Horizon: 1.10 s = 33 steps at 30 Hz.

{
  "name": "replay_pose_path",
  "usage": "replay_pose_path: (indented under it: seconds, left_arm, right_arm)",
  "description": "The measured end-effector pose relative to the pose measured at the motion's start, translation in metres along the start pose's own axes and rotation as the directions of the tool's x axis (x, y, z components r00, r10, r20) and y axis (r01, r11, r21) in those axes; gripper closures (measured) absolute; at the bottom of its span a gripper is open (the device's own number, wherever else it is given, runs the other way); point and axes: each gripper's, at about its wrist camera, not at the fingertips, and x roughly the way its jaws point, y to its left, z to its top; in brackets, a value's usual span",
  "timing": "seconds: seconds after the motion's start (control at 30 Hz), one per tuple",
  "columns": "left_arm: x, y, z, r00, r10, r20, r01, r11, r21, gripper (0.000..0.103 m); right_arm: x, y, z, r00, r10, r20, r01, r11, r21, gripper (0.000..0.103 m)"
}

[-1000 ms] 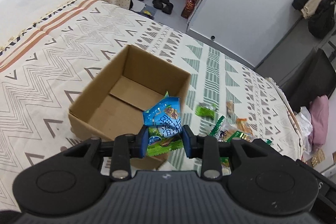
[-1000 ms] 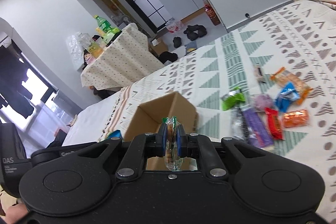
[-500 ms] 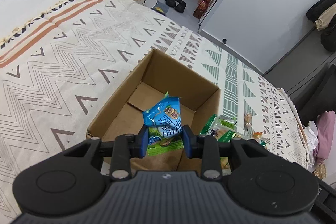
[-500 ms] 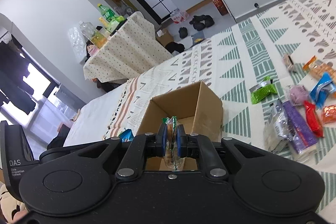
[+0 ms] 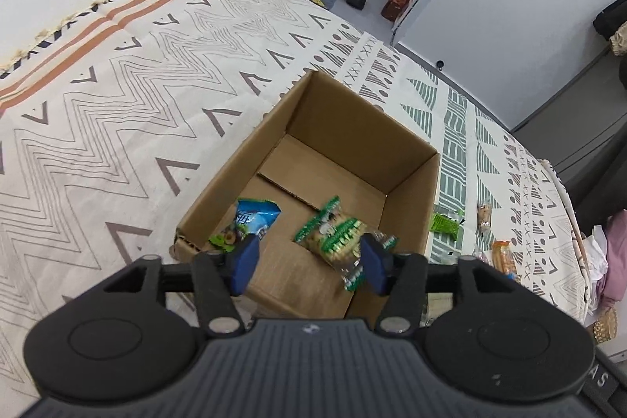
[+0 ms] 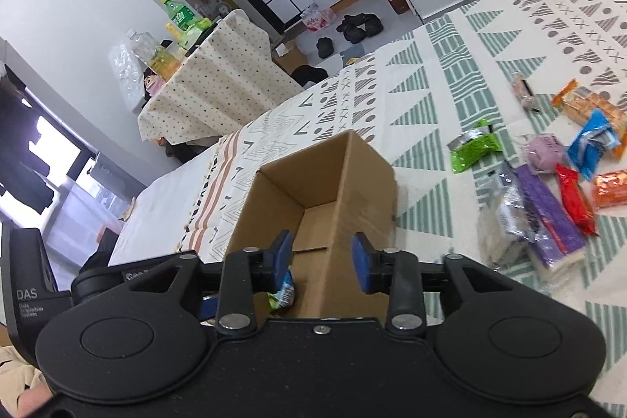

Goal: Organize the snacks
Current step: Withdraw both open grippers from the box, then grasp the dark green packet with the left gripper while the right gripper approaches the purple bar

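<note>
Two packets lie in the cardboard box (image 5: pixel 407 159) on the bed (image 5: pixel 117 96): a blue packet (image 5: pixel 252 218) near the box's near-left corner and a green-edged biscuit packet (image 5: pixel 337 234) toward its near-right wall. My left tongs (image 5: pixel 309 261) hang over the box's near edge with the jaws opening and nothing pressed between them. My right tongs (image 6: pixel 321 261) sit at the box's near side, jaws also opening and empty; a scrap of green and blue wrapper (image 6: pixel 283 294) shows just below the left pad, loose.

So I judge the job barely started. Beside the box, on its right, the rest wait on the bed: a green packet (image 6: pixel 472 147), a purple packet (image 6: pixel 548 218), a red packet (image 6: pixel 574 198), a blue wrapper (image 6: pixel 593 142), orange packets (image 6: pixel 588 104) and a clear bag (image 6: pixel 505 222).

The tongs' body covers the box's near wall in both views, so I cannot tell which packet that scrap belongs to. More snacks may lie beyond the picture's right edge. The print on the wrappers is too small to read.
</note>
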Motion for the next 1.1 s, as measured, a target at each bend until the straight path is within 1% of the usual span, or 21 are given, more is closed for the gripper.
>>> replay_pose_path:
  seconds: [0.03, 0.1, 0.23, 0.3, 0.33, 0.4, 0.43, 0.5, 0.63, 0.77, 0.8, 0.87, 0.97, 1.0, 1.1]
  left_arm:
    - [-0.002, -0.002, -0.002, 1.0, 0.005, 0.003, -0.005, 1.0, 0.005, 0.035]
    - [-0.005, -0.006, -0.004, 1.0, 0.017, 0.007, -0.017, 1.0, 0.016, 0.026]
    - [-0.011, -0.015, -0.013, 1.0, 0.023, 0.008, -0.024, 0.999, 0.031, 0.019]
    - [-0.013, -0.02, -0.018, 1.0, 0.022, 0.0, -0.022, 0.999, 0.041, 0.016]
    - [-0.014, -0.023, -0.021, 1.0, 0.021, -0.003, -0.021, 0.999, 0.046, 0.015]
    - [-0.016, -0.029, -0.026, 1.0, 0.023, -0.012, -0.022, 0.998, 0.058, 0.014]
    - [-0.017, -0.032, -0.03, 1.0, 0.018, -0.016, -0.016, 0.998, 0.067, 0.014]
    - [-0.02, -0.039, -0.035, 1.0, 0.016, -0.019, -0.014, 0.996, 0.083, 0.014]
    - [-0.026, -0.052, -0.046, 0.999, 0.03, -0.023, -0.027, 0.994, 0.107, 0.014]
    - [-0.031, -0.064, -0.059, 0.999, 0.029, -0.027, -0.025, 0.991, 0.131, 0.012]
    - [-0.032, -0.067, -0.062, 0.999, 0.03, -0.027, -0.026, 0.991, 0.133, 0.011]
    - [-0.034, -0.072, -0.068, 0.999, 0.027, -0.026, -0.023, 0.99, 0.138, 0.009]
    - [-0.037, -0.081, -0.077, 0.999, 0.031, -0.015, -0.029, 0.987, 0.156, 0.004]
    - [-0.037, -0.083, -0.079, 0.999, 0.031, -0.014, -0.028, 0.987, 0.161, 0.001]
    - [-0.037, -0.092, -0.087, 1.0, 0.019, -0.02, -0.015, 0.986, 0.166, 0.0]
  right_arm:
    - [-0.003, -0.002, -0.001, 1.0, -0.004, 0.001, 0.004, 1.0, -0.001, 0.062]
    - [-0.011, -0.01, -0.004, 1.0, -0.016, 0.002, 0.016, 1.0, 0.005, 0.058]
    - [-0.024, -0.025, -0.008, 0.999, -0.045, -0.002, 0.045, 0.999, 0.009, 0.052]
    - [-0.031, -0.031, -0.009, 0.998, -0.06, -0.003, 0.06, 0.998, 0.003, 0.045]
    - [-0.034, -0.034, -0.009, 0.998, -0.064, -0.001, 0.064, 0.998, 0.0, 0.043]
    - [-0.043, -0.039, -0.009, 0.998, -0.069, 0.006, 0.069, 0.998, -0.009, 0.032]
    - [-0.047, -0.041, -0.009, 0.997, -0.071, 0.012, 0.071, 0.997, -0.015, 0.029]
    - [-0.055, -0.046, -0.009, 0.997, -0.079, 0.022, 0.08, 0.996, -0.029, 0.02]
    - [-0.069, -0.054, -0.009, 0.995, -0.091, 0.03, 0.092, 0.994, -0.065, 0.013]
    - [-0.084, -0.061, -0.009, 0.993, -0.106, 0.053, 0.111, 0.988, -0.111, 0.002]
    - [-0.087, -0.064, -0.008, 0.992, -0.109, 0.058, 0.116, 0.986, -0.117, 0.0]
    - [-0.093, -0.071, -0.008, 0.991, -0.119, 0.067, 0.127, 0.984, -0.127, 0.0]
    - [-0.102, -0.084, -0.008, 0.988, -0.136, 0.067, 0.143, 0.982, -0.124, 0.0]
    - [-0.105, -0.088, -0.008, 0.988, -0.142, 0.066, 0.149, 0.982, -0.119, 0.0]
    - [-0.112, -0.098, -0.008, 0.985, -0.161, 0.067, 0.167, 0.98, -0.106, 0.0]
